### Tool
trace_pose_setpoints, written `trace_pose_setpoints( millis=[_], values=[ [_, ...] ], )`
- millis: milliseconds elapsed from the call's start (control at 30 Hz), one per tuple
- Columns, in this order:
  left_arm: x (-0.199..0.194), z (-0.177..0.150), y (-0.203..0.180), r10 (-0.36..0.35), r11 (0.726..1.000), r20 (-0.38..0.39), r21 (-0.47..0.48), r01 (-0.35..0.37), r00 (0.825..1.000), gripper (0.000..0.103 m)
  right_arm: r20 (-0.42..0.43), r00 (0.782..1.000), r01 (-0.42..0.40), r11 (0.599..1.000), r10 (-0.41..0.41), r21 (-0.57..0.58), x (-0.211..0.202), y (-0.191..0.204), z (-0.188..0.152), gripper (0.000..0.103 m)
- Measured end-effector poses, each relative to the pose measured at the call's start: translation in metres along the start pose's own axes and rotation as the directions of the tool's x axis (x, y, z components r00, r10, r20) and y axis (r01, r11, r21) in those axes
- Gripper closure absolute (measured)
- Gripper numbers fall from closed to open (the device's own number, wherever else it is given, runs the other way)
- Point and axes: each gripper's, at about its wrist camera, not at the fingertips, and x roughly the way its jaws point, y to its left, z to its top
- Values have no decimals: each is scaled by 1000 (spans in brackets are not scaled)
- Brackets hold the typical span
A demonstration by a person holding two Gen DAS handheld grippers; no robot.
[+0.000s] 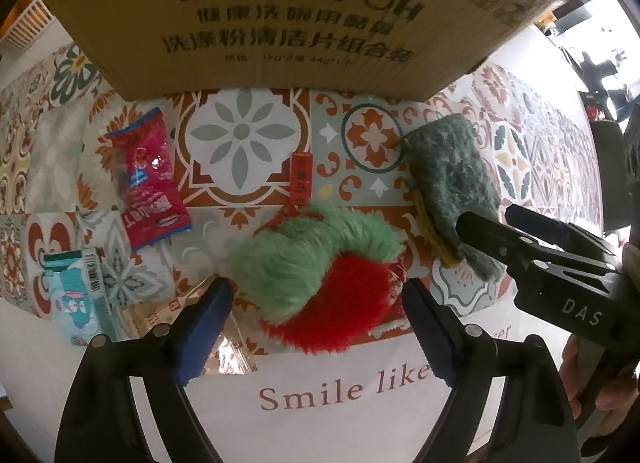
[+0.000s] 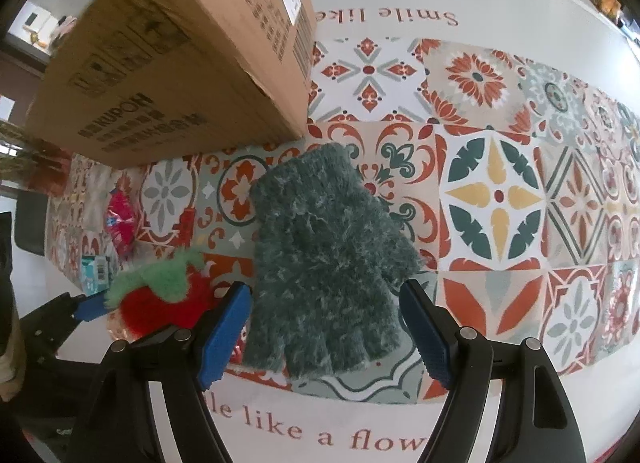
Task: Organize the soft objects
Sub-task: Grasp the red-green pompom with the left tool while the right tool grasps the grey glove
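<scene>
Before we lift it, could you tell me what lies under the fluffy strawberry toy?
A red tag and clear wrapper stick out from under the strawberry toy; anything beneath its middle is hidden.

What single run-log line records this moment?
left gripper: open, straddling furry strawberry plush | right gripper: open, straddling green knit fingerless glove | cardboard box: behind both

Glove (image 2: 324, 259) right of plush (image 2: 160, 291)

Fuzzy knit glove (image 2: 324, 259), shaggy fur plush (image 1: 320, 283), matt corrugated cardboard box (image 1: 280, 15), glossy plastic packet (image 1: 150, 179).
</scene>
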Motion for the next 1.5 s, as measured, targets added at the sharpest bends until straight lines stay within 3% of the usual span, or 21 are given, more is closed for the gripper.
trace_pose_setpoints(
  millis=[367, 533, 700, 767, 967, 1033, 1133, 1233, 1500],
  values=[
    [30, 11, 17, -25, 997, -47, -78, 21, 999, 31, -43, 999, 29, 1000, -29, 5, 29, 3, 11, 25],
    [38, 11, 7, 19, 998, -33, -55, -21, 999, 35, -38, 998, 48, 999, -48, 1, 30, 3, 15, 21],
    [40, 6, -7, 65, 998, -19, -19, -65, 998, 48, -30, 996, 80, 997, -80, -3, 33, 6, 13, 21],
    [40, 4, -7, 67, 998, -14, -17, -68, 998, 58, -19, 996, 87, 996, -87, -6, 33, 9, 9, 22],
    [41, 0, -4, 38, 999, -15, -11, -38, 999, 66, 3, 995, 95, 995, -95, -13, 28, 17, -5, 36],
    [41, 1, -3, 30, 1000, -8, -10, -30, 1000, 66, 16, 997, 82, 997, -82, 7, 25, 15, -9, 50],
    [35, -3, 0, 33, 999, 7, 8, -33, 999, 66, 42, 997, 59, 998, -60, 25, 21, 11, -14, 60],
    [27, -5, 0, 32, 999, 29, 20, -33, 999, 66, 65, 997, 36, 998, -39, 51, 14, 10, -20, 65],
    [0, -18, 0, 36, 998, 93, 54, -41, 995, 66, 131, 991, 13, 995, -25, 95, -13, 12, -37, 66]
  ],
)
